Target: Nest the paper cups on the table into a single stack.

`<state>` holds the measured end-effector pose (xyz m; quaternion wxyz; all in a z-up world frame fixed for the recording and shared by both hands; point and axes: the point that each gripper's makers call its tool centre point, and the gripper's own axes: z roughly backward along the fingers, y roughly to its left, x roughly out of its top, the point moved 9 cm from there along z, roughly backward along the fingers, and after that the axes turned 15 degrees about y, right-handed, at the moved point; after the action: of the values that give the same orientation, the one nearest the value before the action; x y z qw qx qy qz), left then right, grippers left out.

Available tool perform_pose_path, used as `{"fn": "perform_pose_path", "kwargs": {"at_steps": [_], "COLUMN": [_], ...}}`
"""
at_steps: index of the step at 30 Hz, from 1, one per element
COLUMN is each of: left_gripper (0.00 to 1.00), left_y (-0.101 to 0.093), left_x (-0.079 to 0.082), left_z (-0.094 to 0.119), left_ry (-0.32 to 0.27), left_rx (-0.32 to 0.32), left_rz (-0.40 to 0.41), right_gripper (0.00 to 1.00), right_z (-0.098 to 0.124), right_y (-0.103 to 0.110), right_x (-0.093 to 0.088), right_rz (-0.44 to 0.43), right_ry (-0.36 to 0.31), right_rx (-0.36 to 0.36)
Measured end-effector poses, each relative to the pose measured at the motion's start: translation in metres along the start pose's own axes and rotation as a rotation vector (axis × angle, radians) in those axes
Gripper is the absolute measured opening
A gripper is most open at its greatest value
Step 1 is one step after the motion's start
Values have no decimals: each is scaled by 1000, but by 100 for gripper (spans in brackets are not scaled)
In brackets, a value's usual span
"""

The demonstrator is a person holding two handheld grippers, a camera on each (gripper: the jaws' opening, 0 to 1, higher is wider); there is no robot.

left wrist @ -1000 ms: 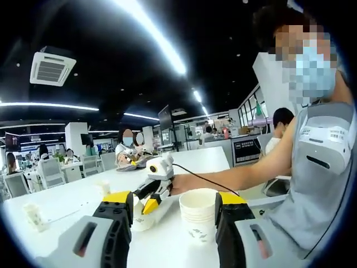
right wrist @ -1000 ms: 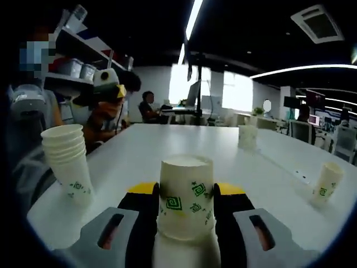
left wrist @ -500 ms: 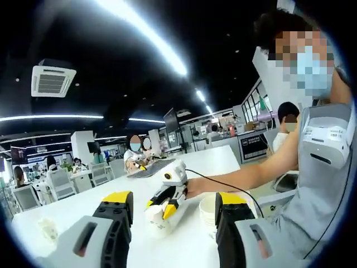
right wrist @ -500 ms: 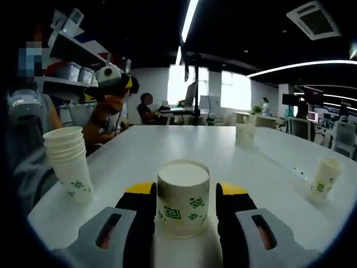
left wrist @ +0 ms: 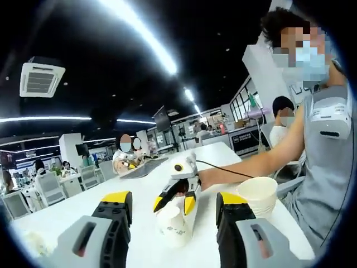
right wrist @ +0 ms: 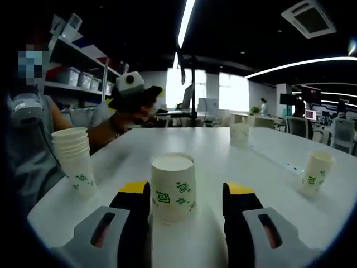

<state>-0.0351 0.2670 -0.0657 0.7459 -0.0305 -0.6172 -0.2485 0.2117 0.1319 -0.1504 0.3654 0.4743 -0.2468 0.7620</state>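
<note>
A single paper cup [right wrist: 173, 188] with green marks stands on the white table [right wrist: 245, 167], flat end up. My right gripper [right wrist: 188, 190] is open, its jaws on either side of the cup and apart from it. In the left gripper view the right gripper [left wrist: 174, 202] hovers over this cup [left wrist: 175, 228]. A stack of nested cups [right wrist: 75, 163] stands near the table's edge, also seen as the stack [left wrist: 257, 195] beside the person's arm. My left gripper [left wrist: 174, 204] is open and holds nothing. A hand holds the left gripper [right wrist: 134, 92] up above the table, beyond the stack.
Two more single cups stand on the table, one far back [right wrist: 240, 134] and one at the right [right wrist: 315, 173]. The person [left wrist: 323, 128] holding the grippers sits at the table's edge. Other people, chairs and desks fill the office behind.
My right gripper has opened and let go of the cup, which now stands on the table between the wider jaws. The left gripper's view has shifted, and the stack now appears further right in it.
</note>
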Motion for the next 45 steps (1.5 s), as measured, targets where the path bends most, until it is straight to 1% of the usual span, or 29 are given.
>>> {"fn": "perform_pose_path", "kwargs": {"at_steps": [1,2,3,5,8,12,14,16,17,19,20,21,22,24,25,26,27,28,30,34,38,41,42,44,45], "left_gripper": [65,65,65,64,62,61,61,62,62,62,61,60,61,61,61,61,61,60,60,60,59,59,59,59,59], "left_y": [0,1,4,10,25,39,46,51,52,48,46,48,45,40,35,33,30,29,29,27,28,29,29,29,28], "left_x": [-2,-3,-5,-9,-15,-23,-30,-38,-41,-52,-55,-58,-60,-62,-66,-69,-68,-69,-70,-70,-70,-70,-70,-70,-69], "left_z": [-5,-8,-12,-17,-25,-36,-43,-50,-52,-54,-55,-56,-58,-59,-60,-62,-63,-63,-63,-62,-63,-64,-64,-64,-64], "left_ry": [-15,-19,-17,-19,6,40,60,60,57,40,6,16,47,23,60,91,78,79,95,88,90,91,92,91,90], "left_rx": [-23,-32,-37,-35,-53,-76,-96,-98,-96,-88,-90,-90,-104,-115,-124,-117,-119,-119,-129,-129,-122,-121,-122,-121,-123], "left_rz": [-2,3,6,-22,18,29,71,85,92,118,130,130,137,127,179,167,145,141,147,153,153,148,150,145,147], "right_gripper": [55,55,55,54,54,54,52,50,49,49,49,49,49,49,49,49,49,49,49,46,46,45,44,39,39], "right_z": [1,2,3,3,3,1,1,2,2,3,1,0,-2,-7,-12,-16,-19,-22,-24,-24,-22,-24,-25,-26,-26], "right_y": [-1,-3,-5,-2,-3,-1,1,3,3,5,6,8,8,9,10,11,11,13,13,16,17,16,17,16,15], "right_x": [0,0,0,0,0,2,4,9,11,15,16,17,18,18,18,17,16,16,17,18,19,18,18,18,17], "right_rz": [-1,-2,-5,-7,-8,-2,5,-2,-1,-1,2,4,5,11,12,7,6,10,10,11,8,6,9,14,11], "right_ry": [-2,-4,-7,-11,-14,-21,-25,-65,-72,-83,-87,-87,-86,-76,-58,-42,-32,-24,-20,-26,-34,-23,-15,-7,-6], "right_rx": [-1,-2,-4,-6,-7,-1,-1,11,11,1,0,1,2,9,16,16,16,22,26,15,13,16,14,10,6]}}
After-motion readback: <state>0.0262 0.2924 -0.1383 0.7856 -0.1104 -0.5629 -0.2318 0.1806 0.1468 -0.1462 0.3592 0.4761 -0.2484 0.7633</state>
